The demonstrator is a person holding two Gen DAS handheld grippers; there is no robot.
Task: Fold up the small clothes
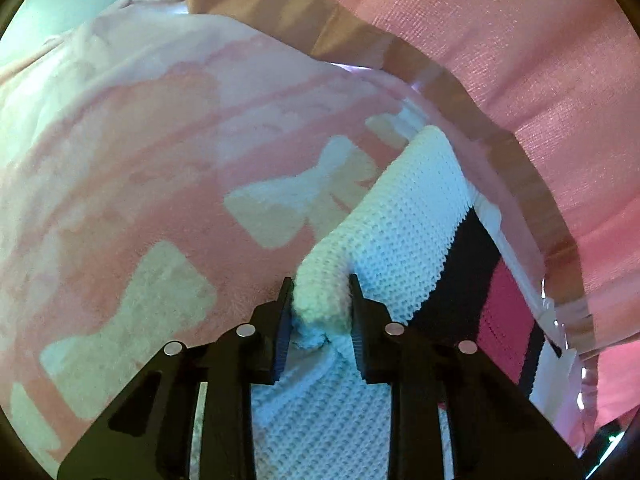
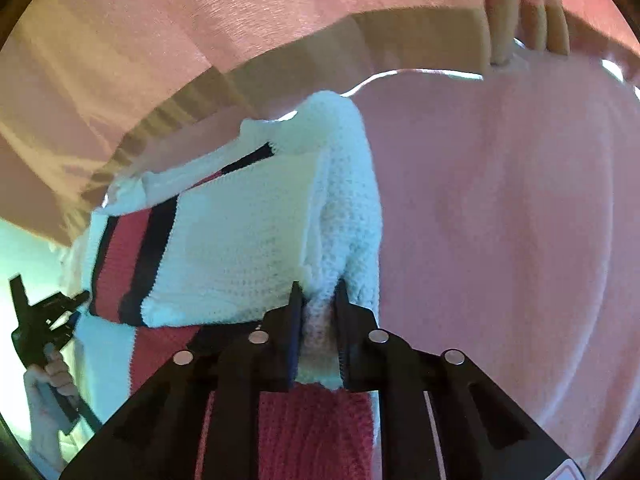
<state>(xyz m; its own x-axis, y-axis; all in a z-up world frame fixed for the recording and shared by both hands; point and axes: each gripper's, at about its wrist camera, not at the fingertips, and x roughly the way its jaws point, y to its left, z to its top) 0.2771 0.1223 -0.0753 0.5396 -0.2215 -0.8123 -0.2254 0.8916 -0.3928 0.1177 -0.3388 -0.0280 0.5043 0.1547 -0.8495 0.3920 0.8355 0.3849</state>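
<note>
both jaws tight on the white knit sweater (image 1: 404, 216), left gripper (image 1: 322, 304) and right gripper (image 2: 319, 312), folded sleeve lengthwise away

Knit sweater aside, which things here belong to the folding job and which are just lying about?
In the job:
- white knit sweater with red and black stripes
- left tool, shut on its bunched edge
- right tool, shut on another edge

Lying about:
- pink blanket with pale bows, underneath
- pink curtain behind
</note>
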